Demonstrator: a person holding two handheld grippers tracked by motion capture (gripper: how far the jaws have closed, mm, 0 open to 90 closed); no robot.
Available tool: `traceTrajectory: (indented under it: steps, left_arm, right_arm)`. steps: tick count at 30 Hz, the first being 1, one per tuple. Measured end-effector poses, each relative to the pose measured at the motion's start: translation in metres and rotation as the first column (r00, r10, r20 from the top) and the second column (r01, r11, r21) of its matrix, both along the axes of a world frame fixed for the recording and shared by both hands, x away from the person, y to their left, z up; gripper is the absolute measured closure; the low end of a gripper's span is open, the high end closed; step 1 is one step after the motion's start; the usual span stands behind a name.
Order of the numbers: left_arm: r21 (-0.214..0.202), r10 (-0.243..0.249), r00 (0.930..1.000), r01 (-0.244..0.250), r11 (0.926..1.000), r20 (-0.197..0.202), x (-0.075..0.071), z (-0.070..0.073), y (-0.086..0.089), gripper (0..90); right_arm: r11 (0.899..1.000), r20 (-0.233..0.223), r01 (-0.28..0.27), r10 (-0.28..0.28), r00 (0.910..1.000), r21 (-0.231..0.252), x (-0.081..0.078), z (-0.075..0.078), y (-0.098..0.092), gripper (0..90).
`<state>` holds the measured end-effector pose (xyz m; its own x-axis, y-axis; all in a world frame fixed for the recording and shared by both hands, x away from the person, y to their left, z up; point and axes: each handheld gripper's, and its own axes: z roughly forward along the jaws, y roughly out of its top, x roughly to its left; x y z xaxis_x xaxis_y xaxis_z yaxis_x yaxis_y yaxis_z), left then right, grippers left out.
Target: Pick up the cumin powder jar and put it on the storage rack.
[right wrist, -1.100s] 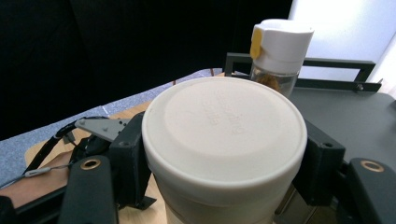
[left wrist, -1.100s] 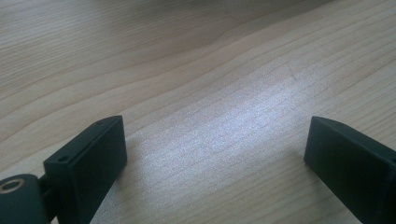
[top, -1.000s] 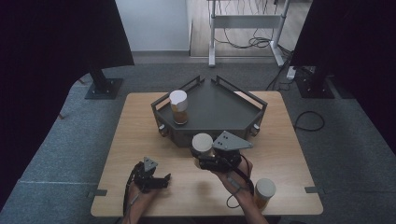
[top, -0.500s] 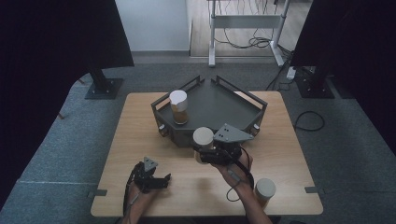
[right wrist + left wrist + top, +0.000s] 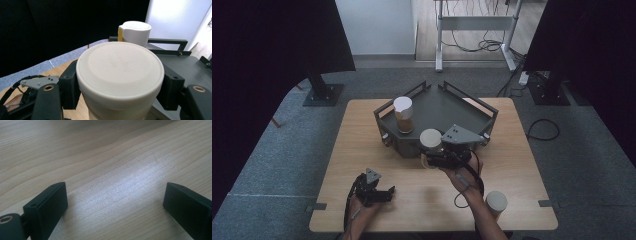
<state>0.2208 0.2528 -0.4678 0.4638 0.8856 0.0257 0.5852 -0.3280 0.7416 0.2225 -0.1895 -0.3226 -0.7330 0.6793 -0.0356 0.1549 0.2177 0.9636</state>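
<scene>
A: At the near edge of the dark tray (image 5: 472, 112), what's the right tool (image 5: 432, 159) got?

B: A round jar with a cream lid (image 5: 430, 139). Black jaws clamped on both sides of it, just under the lid. In the right gripper view the lid (image 5: 120, 68) is matte, smooth plastic, flat top with a shallow raised ring and faint embossed lettering I can't read. Jaw pads are blocky, square-edged, pressed flush on the jar wall.

A: Jar on the tray or off?

B: Right at the tray's front corner, over the edge. Can't tell if it rests on anything. Grey three-cornered plate sits on top of the tool, cable trails back over the hand.

A: Tray shape?

B: Angular, dark grey metal-looking, flat floor, thin bar rails round the sides. Second jar (image 5: 403, 114) stands upright in its left part, white cap, amber-brown body. From the right gripper view it shows behind the held one (image 5: 134, 32), cap rounded with a yellowish strip at the side.

A: Left tool?

B: Left tool (image 5: 384, 193) low on the bench (image 5: 362, 145), near the front left, well apart from the tray. Jaws spread wide, nothing between them. Left gripper view: two black rectangular pads with small screw holes, bare wood between.

A: Bench surface?

B: Pale wood, fine straight grain, slight sheen where light hits. Rounded corners.

A: Anything else?

B: Third jar (image 5: 496, 202), cream lid, upright near the front right corner of the bench, beside the person's right forearm. Grey carpet floor around.
</scene>
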Motion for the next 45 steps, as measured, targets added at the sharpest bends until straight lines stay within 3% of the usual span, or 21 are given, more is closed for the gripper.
traceTrajectory:
  steps: [9,29,45]
  left_arm:
    - [0.003,-0.003,1.0,0.003,1.0,-0.001,0.0,0.0,0.0,5.0]
    - [0.002,-0.005,1.0,0.005,1.0,-0.003,0.0,0.001,0.0,5.0]
    - [0.001,-0.006,1.0,0.006,1.0,-0.001,0.0,0.0,0.0,5.0]
  right_arm:
    - [1.0,0.002,0.014,-0.014,0.9999,0.001,0.011,0.007,0.002,32.7]
    - [0.999,-0.006,0.05,-0.05,0.9987,0.019,0.038,0.007,-0.001,32.7]
    - [0.997,-0.001,0.072,-0.072,0.9974,0.0,0.064,0.014,0.002,32.7]
